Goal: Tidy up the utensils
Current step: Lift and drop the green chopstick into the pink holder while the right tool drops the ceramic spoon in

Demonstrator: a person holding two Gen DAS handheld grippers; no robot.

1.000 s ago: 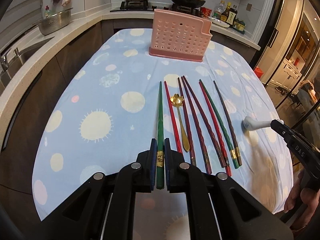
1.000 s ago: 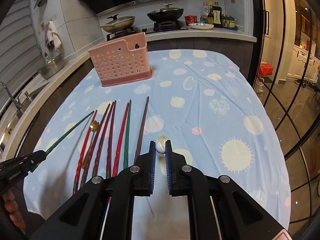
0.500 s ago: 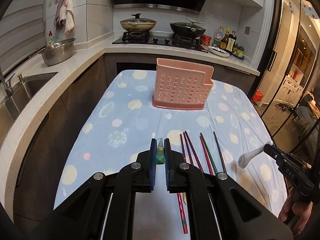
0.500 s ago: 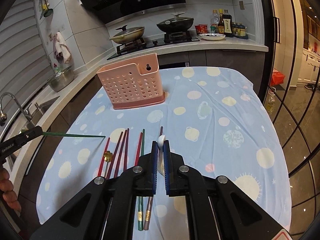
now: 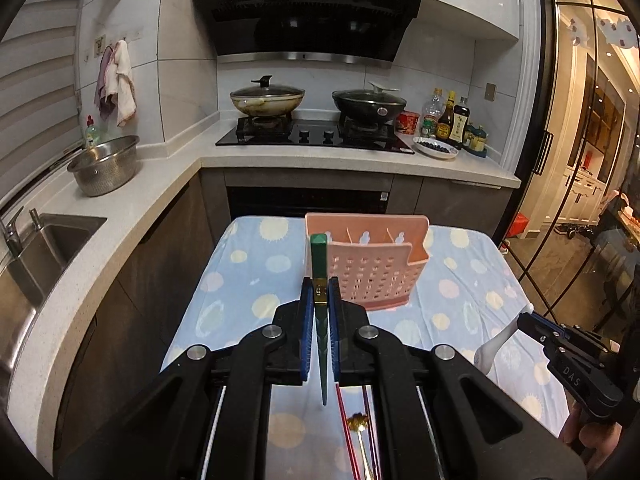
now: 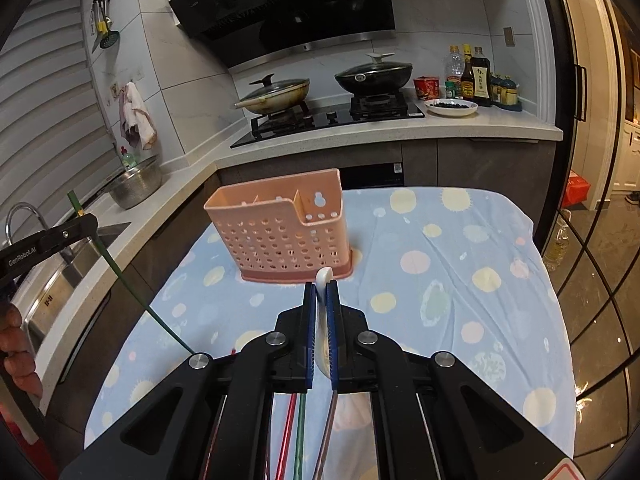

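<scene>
On the bench, cloth-covered, blue with pale spots: one pink holder, perforated, upright, divided into compartments, standing at the far end near the stove counter.

Left hand-held gripper: pinching a green chopstick near its gold band; thick end up, thin tip slanting down toward the cloth. In the right wrist view this same chopstick hangs well to the left of the holder, clear of the bench.

Right hand-held gripper: pinching a white spoon by its handle, the bowl hanging below the pads; held short of the holder's front wall. In the left wrist view the spoon shows off to the right.

Remaining on the cloth, near edge: red chopsticks, a gold spoon, further sticks partly hidden under the grippers.

Risks, as judged:
- Chopstick gripped at a single point near one end; it may pivot in the pads and miss the compartment.
- Slanted tip may catch the rim or a hole and tip the light holder.
- Smooth spoon may slip.
- Both grippers nearing one opening may collide.
</scene>
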